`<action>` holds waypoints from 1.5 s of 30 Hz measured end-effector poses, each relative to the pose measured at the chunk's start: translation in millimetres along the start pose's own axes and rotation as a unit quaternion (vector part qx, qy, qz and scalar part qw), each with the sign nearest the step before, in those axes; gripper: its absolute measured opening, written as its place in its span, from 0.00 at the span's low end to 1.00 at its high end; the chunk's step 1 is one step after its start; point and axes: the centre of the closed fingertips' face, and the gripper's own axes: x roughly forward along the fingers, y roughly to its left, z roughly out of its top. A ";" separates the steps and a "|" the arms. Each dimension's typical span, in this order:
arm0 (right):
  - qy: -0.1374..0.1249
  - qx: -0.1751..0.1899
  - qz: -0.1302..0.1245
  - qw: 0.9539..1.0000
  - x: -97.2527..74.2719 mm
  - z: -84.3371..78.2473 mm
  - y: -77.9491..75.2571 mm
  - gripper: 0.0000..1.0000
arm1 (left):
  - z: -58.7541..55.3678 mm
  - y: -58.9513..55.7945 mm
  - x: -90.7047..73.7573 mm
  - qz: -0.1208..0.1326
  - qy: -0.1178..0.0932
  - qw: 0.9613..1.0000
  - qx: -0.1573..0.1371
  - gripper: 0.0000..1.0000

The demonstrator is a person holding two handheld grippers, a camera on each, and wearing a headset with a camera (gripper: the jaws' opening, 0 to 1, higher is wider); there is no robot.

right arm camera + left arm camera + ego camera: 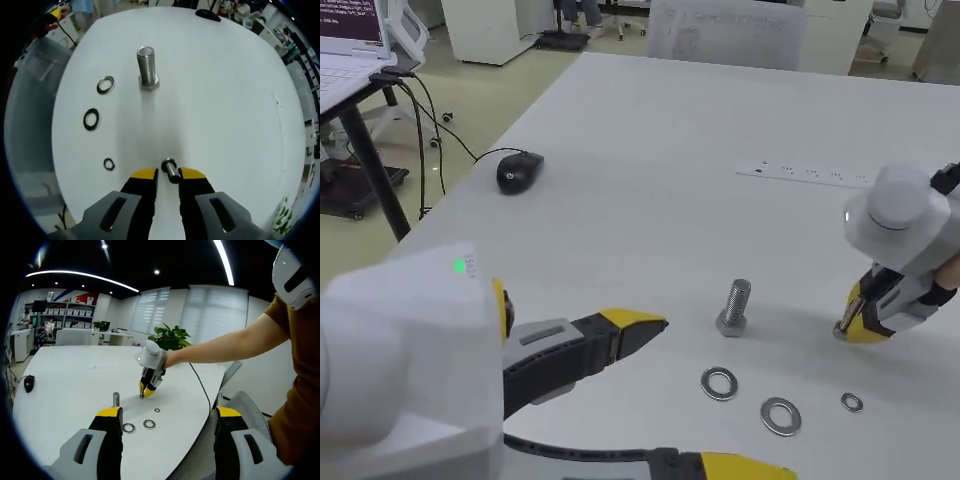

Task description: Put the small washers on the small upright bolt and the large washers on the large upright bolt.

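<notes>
- Near the left edge of the tabletop point(650, 150) lies a black mouse point(520, 172), well apart from the task's things and no part of the job.
- Over the near edge, the left gripper point(169, 414) hovers with its jaws wide apart and nothing between them. It points toward the washers but touches none.
- Toward the middle of the near half, the large bolt point(735, 305) stands upright on its head. Its threaded shank is bare, with no washer on it.
- Between that bolt and the near edge, a large washer point(719, 383) and a second large washer point(781, 416) lie flat on the tabletop, near each other but not touching.
- Just to their right, the small washer point(852, 402) also lies flat, apart from both.
- Toward the right edge, the right gripper point(169, 175) is lowered to the surface with its jaws drawn close around the small bolt point(171, 171). They look clamped on it. The bolt's lower end meets the tabletop, and whether it stands truly upright cannot be told.
- Judged from this layout, the task has hardly begun, since no washer sits on either bolt. The small bolt seems to need setting and releasing first. After that, the two large washers go onto the large bolt and the small washer onto the small one.
</notes>
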 end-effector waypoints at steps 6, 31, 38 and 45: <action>-0.001 0.001 -0.003 1.000 -5.1 -1.1 1.2 0.18 | 2.0 -0.4 0.4 -0.002 -0.002 1.000 0.003 0.74; -0.009 0.008 -0.004 1.000 -18.0 -9.8 24.6 0.18 | 4.3 -8.7 -3.1 -0.002 -0.002 1.000 0.013 0.74; -0.016 0.012 0.001 1.000 -19.2 -13.6 38.2 0.18 | 5.0 -8.5 -2.4 -0.002 -0.001 1.000 0.016 0.74; -0.019 0.007 0.011 1.000 -16.0 -17.1 56.2 0.19 | 7.3 -8.6 -1.8 -0.002 -0.003 1.000 0.019 0.74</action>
